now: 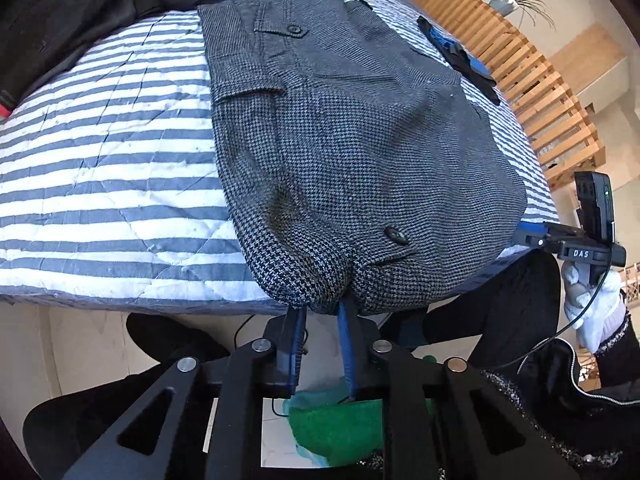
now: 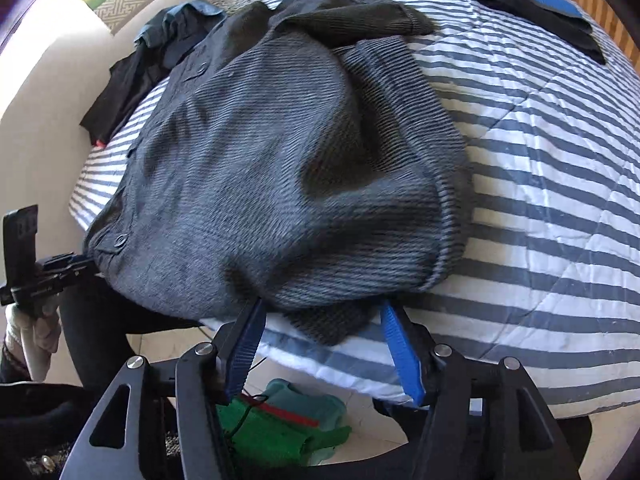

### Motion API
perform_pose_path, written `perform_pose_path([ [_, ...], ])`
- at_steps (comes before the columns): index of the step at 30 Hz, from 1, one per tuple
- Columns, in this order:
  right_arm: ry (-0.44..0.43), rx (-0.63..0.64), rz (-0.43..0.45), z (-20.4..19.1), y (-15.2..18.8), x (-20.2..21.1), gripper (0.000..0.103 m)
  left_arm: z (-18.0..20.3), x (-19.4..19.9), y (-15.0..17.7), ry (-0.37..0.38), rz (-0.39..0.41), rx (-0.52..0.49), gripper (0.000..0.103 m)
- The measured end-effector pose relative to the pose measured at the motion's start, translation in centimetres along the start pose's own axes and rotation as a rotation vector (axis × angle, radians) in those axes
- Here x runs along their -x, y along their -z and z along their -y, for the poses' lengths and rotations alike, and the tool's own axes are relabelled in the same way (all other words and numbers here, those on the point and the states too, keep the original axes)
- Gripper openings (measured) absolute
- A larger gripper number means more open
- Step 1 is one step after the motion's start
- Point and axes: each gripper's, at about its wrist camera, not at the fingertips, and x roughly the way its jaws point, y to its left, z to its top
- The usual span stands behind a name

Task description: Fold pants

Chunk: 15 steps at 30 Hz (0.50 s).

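We see the left tool (image 1: 322, 308) pinching the grey pants (image 1: 360, 152) on the bed (image 1: 100, 184) — the right tool (image 2: 320, 312) stands released (hem between its fingers).

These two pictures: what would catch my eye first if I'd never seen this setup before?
Probably the grey houndstooth pants, lying folded across the blue-and-white striped quilt on a bed, with their near edge at the bedside. Next, the blue-padded tools: the left gripper pinches that near edge with its jaws nearly closed, while the right gripper stands open around the cloth at the bed's edge. A white-gloved hand holds the right tool at the far right.
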Motion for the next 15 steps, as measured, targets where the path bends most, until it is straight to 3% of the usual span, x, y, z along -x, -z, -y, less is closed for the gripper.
perform_pose_path([
  [3, 0.059, 0.052, 0.016, -1.2, 0.9, -0.4, 0.050, 0.8, 0.9, -0.5, -0.015, 0.037, -0.023, 0.012],
  [4, 0.091, 0.062, 0.025, -1.4, 0.9, -0.4, 0.033, 1.0, 1.4, -0.8, -0.017, 0.053, -0.030, 0.011],
  [5, 0.093, 0.058, 0.036, -1.3, 0.9, -0.4, 0.024, 1.3, 1.9, -1.2, -0.018, 0.072, -0.039, 0.011],
  [8, 0.051, 0.023, 0.104, -1.1, 0.6, 1.3, 0.010, 2.0, 4.3, -2.7, -0.013, 0.148, -0.049, 0.011],
  [11, 0.069, 0.032, 0.201, -1.4, 0.0, 4.3, 0.001, 2.5, 7.1, -4.4, -0.002, 0.225, -0.046, 0.011],
  [15, 0.088, 0.033, 0.348, -1.9, -0.9, 9.8, 0.000, 2.5, 10.3, -6.6, 0.023, 0.304, -0.051, 0.010],
])
